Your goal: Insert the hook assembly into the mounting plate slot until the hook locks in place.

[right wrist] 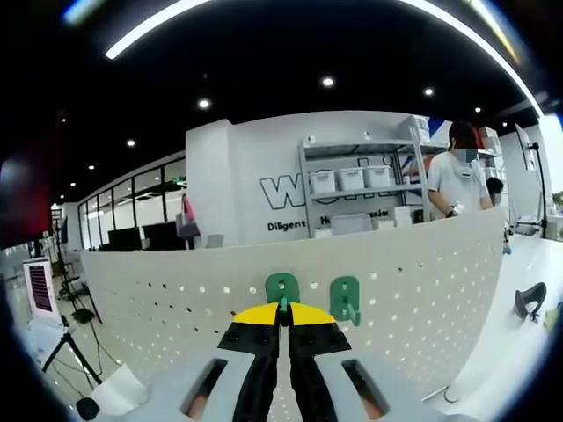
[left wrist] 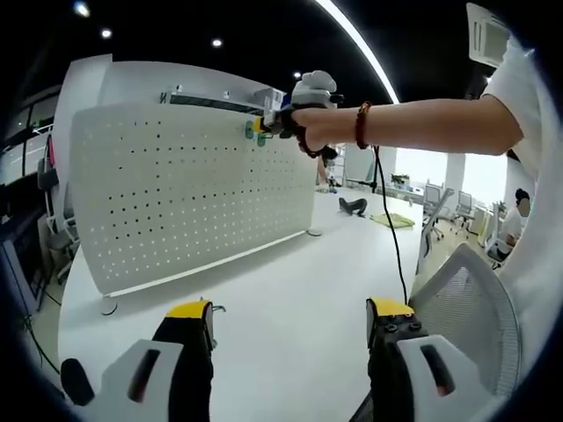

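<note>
Right claw (right wrist: 283,318) pinched closed on green hook (right wrist: 281,288) at pegboard (right wrist: 413,281); left claw (left wrist: 290,309) wide apart, holding nothing

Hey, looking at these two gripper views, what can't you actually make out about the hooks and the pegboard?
- Right gripper view: the right gripper covers the lower part of the left green hook, so whether it has locked into the pegboard is hidden.
- Right gripper view: the second green hook is too small to judge how it seats.
- Left gripper view: the hooks are tiny, partly behind the person's hand.
- Left gripper view: the left gripper points at bare table.
</note>
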Motion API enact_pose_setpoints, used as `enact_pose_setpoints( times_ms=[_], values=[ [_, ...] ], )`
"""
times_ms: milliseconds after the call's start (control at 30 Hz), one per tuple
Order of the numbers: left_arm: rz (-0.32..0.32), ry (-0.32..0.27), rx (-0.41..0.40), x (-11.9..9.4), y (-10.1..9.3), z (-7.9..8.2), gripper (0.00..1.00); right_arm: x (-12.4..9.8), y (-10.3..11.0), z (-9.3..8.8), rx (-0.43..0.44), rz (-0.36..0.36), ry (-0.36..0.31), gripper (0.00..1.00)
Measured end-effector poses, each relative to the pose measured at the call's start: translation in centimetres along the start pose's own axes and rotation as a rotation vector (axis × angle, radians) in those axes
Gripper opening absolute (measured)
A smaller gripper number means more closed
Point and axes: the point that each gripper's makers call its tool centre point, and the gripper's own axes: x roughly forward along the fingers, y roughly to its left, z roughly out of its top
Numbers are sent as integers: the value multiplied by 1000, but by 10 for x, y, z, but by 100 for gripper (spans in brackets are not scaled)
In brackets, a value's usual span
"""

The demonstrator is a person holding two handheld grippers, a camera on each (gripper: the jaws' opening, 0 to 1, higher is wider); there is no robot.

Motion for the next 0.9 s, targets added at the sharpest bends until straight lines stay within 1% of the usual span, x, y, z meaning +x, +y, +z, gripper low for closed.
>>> enact_pose_setpoints(
  times_ms=[33,67,133,200,367,467,500,700,733,767,833,900],
  values=[
    [-3,-8,-8,0,-1,1,73,1,-3,-2,-16,-13,11,1],
    [-9,-11,-23,1,-1,0,73,2,-2,-3,-12,-11,12,1],
    [-6,-7,-18,2,0,-1,73,2,-3,-3,-8,-12,12,1],
    [-8,-5,-18,2,-1,-1,73,3,-3,-3,-23,-15,10,1],
    [-12,-2,-19,3,-1,-1,73,7,-3,-6,-4,-15,19,1],
    [-27,-25,-66,3,-2,1,74,7,-2,-8,8,-11,22,1],
    [-23,-31,-62,2,-2,1,74,8,-1,-10,6,-15,27,1],
    [-18,-17,-57,2,-1,-3,73,10,0,-9,16,-17,24,1],
    [-21,-21,-63,2,-1,-3,73,10,0,-9,15,-20,23,1],
    [-29,-22,-97,3,-1,-5,73,10,-1,-9,9,-25,29,1],
    [-27,-22,-87,4,-2,-6,73,10,-1,-10,-3,-28,26,1],
    [-30,-9,-81,4,-3,-7,73,11,-1,-11,-8,-30,33,1]
  ],
)
